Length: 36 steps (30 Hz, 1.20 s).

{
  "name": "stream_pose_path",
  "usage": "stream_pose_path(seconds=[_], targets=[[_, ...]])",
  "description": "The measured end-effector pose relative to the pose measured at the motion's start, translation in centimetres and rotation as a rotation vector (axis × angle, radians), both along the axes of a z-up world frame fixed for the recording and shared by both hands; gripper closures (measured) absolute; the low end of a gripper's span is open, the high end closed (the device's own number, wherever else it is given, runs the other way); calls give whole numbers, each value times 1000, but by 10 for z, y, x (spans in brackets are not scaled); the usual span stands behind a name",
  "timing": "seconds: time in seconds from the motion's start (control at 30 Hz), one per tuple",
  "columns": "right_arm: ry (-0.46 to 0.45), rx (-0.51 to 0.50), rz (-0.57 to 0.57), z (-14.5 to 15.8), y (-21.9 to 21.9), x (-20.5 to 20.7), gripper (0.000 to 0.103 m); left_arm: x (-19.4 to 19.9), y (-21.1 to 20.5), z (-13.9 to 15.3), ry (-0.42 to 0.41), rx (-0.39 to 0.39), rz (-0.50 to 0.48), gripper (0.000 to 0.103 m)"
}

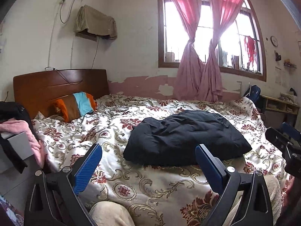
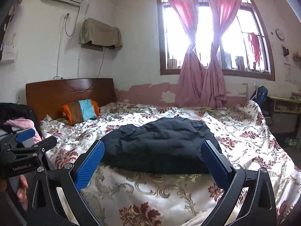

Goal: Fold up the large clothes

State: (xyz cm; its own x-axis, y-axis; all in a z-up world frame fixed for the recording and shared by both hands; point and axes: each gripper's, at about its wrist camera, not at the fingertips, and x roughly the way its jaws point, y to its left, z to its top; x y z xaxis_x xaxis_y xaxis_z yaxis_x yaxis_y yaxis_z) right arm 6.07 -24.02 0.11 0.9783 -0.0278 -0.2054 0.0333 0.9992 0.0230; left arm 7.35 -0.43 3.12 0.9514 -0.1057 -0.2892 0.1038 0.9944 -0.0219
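Bed (image 1: 150,192): dark garment (image 1: 186,137), striped pillow (image 1: 77,105).

Your light comes from the window (image 1: 210,30), where daylight blows out to white glare between the pink curtains (image 2: 203,43). The rest of the room sits dimmer but readable. Fisheye distortion bows the walls and window frame, dark vignetting fills the corners, and detail looks soft throughout both views.
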Motion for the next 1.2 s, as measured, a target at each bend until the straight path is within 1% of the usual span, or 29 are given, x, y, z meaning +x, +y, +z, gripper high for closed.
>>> stream_pose_path(seconds=[0.23,0.57,0.77,1.2], targets=[[48,-1,4,-16,-3,0,2,-1,8,-10,35,-4,18,3],[137,5,-10,-42,-10,17,2,8,8,-38,125,6,18,3],[157,4,-4,-47,-7,22,2,10,9,-41,127,5,25,3],[150,6,-8,-43,-2,22,2,12,12,-41,126,5,34,3]])
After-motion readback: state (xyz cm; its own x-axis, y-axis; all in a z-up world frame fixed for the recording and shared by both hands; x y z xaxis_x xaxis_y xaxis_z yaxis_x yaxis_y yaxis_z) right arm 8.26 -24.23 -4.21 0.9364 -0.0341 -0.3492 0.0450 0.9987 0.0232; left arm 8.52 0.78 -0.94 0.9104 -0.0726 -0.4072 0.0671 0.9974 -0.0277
